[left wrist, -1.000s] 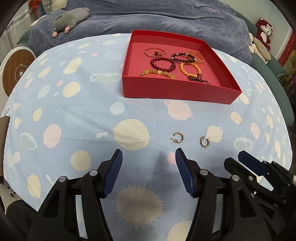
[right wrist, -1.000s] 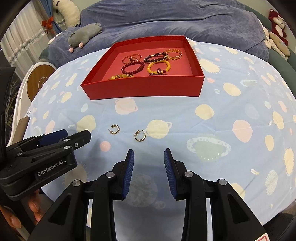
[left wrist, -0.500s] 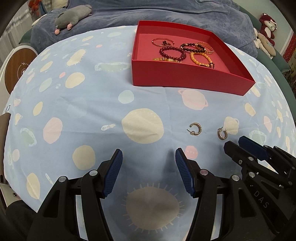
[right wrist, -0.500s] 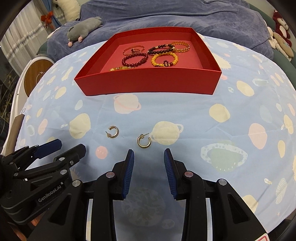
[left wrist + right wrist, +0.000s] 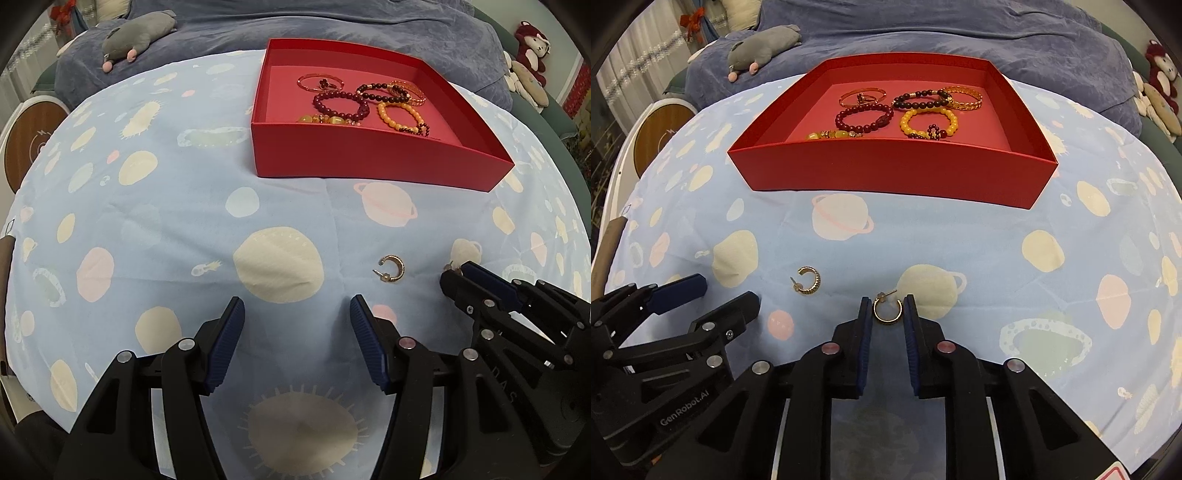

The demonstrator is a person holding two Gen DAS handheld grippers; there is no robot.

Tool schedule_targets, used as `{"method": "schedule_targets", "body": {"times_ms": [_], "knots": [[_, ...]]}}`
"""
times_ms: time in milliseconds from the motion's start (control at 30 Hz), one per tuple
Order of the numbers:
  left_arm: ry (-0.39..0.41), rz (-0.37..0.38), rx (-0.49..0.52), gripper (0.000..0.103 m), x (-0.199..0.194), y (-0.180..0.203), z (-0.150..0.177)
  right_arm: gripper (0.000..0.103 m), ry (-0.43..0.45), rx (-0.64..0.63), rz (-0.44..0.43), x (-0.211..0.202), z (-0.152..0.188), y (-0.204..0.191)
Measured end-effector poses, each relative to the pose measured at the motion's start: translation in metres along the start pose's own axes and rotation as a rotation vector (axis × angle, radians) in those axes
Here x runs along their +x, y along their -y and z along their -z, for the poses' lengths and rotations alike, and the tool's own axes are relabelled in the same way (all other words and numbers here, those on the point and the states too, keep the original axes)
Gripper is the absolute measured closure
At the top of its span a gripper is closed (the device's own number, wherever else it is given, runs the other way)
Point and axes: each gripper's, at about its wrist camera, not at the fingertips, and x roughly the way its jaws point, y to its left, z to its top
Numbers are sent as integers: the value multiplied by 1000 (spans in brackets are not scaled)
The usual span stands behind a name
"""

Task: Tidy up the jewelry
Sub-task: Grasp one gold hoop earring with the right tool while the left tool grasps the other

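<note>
Here, gold hoop earring (image 5: 887, 311) with post, flat on the worktop (image 5: 960, 236), between closing right gripper (image 5: 887, 308) pads, left gripper (image 5: 297, 314) open, empty.

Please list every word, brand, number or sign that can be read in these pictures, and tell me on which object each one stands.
"GenRobot.AI": white letters on the black body of the left tongs, seen in the right wrist view.
"DAS": faint letters on the black body of the right tongs, seen in the left wrist view.
The wooden disc carries a small mark, too small to read.
No other text is readable.
</note>
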Motion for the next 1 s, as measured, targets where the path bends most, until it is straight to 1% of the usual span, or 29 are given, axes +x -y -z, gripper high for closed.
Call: {"method": "schedule_targets", "body": {"times_ms": [200, 400, 533, 667, 767, 867, 900, 967, 1000], "knots": [[0, 20, 6, 47, 1, 8, -4, 87, 4, 43, 2, -5, 4, 12], [3, 50, 21, 47, 4, 24, -10, 87, 16, 78, 3, -14, 8, 27], [-1, 57, 38, 47, 10, 35, -14, 87, 17, 92, 5, -15, 9, 33], [8, 39, 49, 50, 13, 41, -16, 87, 17, 100, 4, -15, 9, 37], [13, 33, 64, 56, 14, 43, -18, 87, 17, 104, 2, -13, 9, 37], [19, 20, 79, 65, 14, 44, -18, 87, 17, 109, 0, -13, 10, 37], [21, 21, 81, 71, 14, 44, -18, 87, 16, 110, -1, -13, 10, 37], [22, 16, 84, 77, 14, 44, -18, 87, 16, 110, -2, -13, 10, 37], [22, 20, 85, 83, 14, 44, -18, 87, 15, 109, -3, -13, 10, 37]]}}
